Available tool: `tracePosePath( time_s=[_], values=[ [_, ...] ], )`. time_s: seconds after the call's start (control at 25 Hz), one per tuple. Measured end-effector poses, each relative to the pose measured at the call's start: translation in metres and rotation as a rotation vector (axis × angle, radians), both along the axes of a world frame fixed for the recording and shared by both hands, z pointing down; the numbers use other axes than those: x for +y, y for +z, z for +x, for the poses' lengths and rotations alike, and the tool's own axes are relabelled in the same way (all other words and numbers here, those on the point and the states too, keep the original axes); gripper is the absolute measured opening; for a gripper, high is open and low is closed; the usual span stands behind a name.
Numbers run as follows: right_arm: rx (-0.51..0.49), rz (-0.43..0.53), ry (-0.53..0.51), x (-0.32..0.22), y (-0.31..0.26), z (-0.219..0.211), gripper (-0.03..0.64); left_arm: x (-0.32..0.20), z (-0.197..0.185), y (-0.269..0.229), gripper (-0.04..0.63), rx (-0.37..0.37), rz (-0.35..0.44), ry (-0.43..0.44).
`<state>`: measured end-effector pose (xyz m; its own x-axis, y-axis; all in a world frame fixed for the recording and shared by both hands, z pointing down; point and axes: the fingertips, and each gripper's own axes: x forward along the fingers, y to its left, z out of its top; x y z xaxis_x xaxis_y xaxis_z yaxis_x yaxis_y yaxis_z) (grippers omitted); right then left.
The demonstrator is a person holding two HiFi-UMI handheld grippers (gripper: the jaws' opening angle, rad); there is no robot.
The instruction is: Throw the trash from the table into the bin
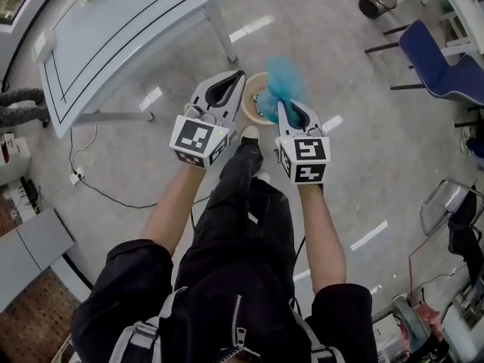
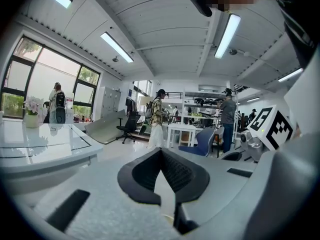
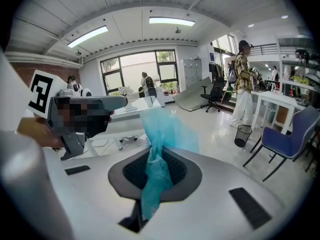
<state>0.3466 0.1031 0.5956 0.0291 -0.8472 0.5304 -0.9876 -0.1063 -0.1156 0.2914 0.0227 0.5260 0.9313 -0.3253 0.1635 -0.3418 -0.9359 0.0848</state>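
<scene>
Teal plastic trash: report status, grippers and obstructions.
Right gripper shut on crumpled teal plastic film. Left gripper shut, empty. Film hangs above round beige bin, not released. Nothing in the way.

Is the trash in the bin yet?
Not yet. Done: the blue plastic is off the table. In hand: the right gripper pinches it, and it seems to hang above the tan bin on the floor. Left: open the jaws so it drops in.
</scene>
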Motion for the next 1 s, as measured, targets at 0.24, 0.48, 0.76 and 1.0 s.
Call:
tracePosePath(
  time_s=[0.24,0.48,0.76,1.0],
  values=[
    [0.004,-0.014,-0.014,-0.014,0.053,0.008,0.021,-0.015,0.006,0.049,0.006,0.013,0.005,-0.001],
    [0.000,-0.023,-0.018,-0.025,0.107,0.013,0.021,-0.023,0.007,0.095,0.006,0.019,0.017,0.002],
    [0.004,-0.046,-0.021,-0.029,0.174,0.011,0.021,-0.034,0.010,0.166,0.006,0.013,0.006,0.003],
    [0.003,-0.058,-0.003,-0.031,0.230,0.023,0.021,-0.040,0.023,0.224,0.006,0.009,0.004,0.008]
  ],
)
